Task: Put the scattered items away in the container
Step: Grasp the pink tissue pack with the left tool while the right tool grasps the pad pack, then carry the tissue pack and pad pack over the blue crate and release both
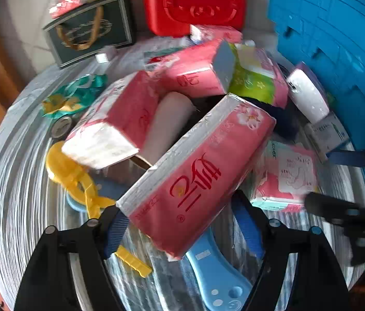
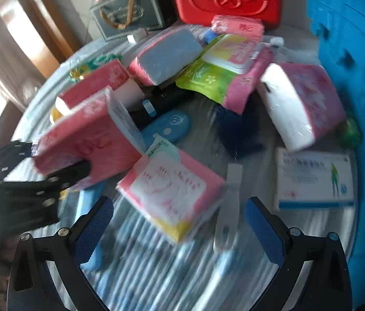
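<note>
My left gripper [image 1: 182,230] is shut on a pink tissue pack [image 1: 198,173], held tilted above the cluttered table; it also shows in the right wrist view [image 2: 84,140] with the left fingers [image 2: 68,173] on it. My right gripper [image 2: 180,230] is open and empty, just short of a pink-and-white pad pack [image 2: 172,191]. Other pink tissue packs [image 1: 115,124] [image 2: 301,103], a green-and-pink pack [image 2: 216,80] and a white medicine box [image 2: 314,178] lie scattered. The blue container [image 1: 337,39] stands at the right edge, also in the right wrist view [image 2: 350,51].
A red case [image 1: 195,2] and a dark gift box [image 1: 89,31] stand at the back. Yellow [image 1: 79,178] and blue [image 1: 216,272] plastic clips, a white roll [image 1: 169,121], a dark blue item [image 2: 236,129] and a blue remote-like device [image 2: 167,127] lie on the striped cloth [image 1: 22,181].
</note>
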The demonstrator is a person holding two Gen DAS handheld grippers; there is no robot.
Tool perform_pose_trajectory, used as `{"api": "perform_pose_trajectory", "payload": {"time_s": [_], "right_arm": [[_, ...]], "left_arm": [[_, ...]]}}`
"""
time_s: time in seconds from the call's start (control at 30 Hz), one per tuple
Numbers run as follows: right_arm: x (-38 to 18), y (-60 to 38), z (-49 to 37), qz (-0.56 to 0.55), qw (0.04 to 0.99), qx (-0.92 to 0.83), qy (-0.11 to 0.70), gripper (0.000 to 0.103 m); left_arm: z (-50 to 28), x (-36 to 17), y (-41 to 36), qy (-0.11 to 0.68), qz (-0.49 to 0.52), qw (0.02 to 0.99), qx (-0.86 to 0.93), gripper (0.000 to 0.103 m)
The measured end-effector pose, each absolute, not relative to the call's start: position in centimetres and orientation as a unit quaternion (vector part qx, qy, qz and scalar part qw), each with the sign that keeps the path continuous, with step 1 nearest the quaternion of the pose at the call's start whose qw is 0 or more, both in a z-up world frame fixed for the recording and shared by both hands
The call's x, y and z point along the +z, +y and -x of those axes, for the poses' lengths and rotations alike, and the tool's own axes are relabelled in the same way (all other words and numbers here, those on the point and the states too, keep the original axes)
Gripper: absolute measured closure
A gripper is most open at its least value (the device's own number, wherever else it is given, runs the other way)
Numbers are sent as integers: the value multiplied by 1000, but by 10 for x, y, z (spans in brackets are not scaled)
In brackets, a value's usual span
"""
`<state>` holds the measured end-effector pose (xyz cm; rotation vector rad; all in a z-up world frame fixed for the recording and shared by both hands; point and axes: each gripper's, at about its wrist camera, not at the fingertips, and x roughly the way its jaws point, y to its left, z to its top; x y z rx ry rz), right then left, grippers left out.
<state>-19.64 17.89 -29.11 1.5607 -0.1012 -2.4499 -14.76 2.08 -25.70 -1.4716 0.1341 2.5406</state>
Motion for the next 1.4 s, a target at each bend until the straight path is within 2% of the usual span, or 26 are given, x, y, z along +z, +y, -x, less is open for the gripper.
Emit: {"api": "perform_pose_trajectory", "payload": {"time_s": [0.27, 0.4, 0.57, 0.63, 0.7, 0.93, 1.4], "right_arm": [[-317, 157, 217, -546, 137, -826, 24, 0], [-316, 161, 212, -557, 122, -822, 6, 11], [-320, 164, 204, -558, 120, -821, 13, 11], [-318, 163, 199, -549, 106, -829, 15, 19], [-311, 164, 193, -543, 106, -833, 3, 21], [-261, 174, 167, -491, 92, -866, -21, 22], [-97, 152, 124, -335, 62, -940, -22, 22]], "left_arm": [[132, -257, 15, 19, 492, 60, 868, 34], [132, -257, 16, 4, 492, 51, 869, 34], [128, -257, 21, 15, 484, 40, 874, 34], [127, -256, 25, 18, 482, 34, 875, 35], [126, -253, 26, 8, 483, 34, 875, 38], [114, -214, 21, -14, 448, 33, 893, 40], [82, -96, -1, -11, 338, 47, 940, 40]]}}
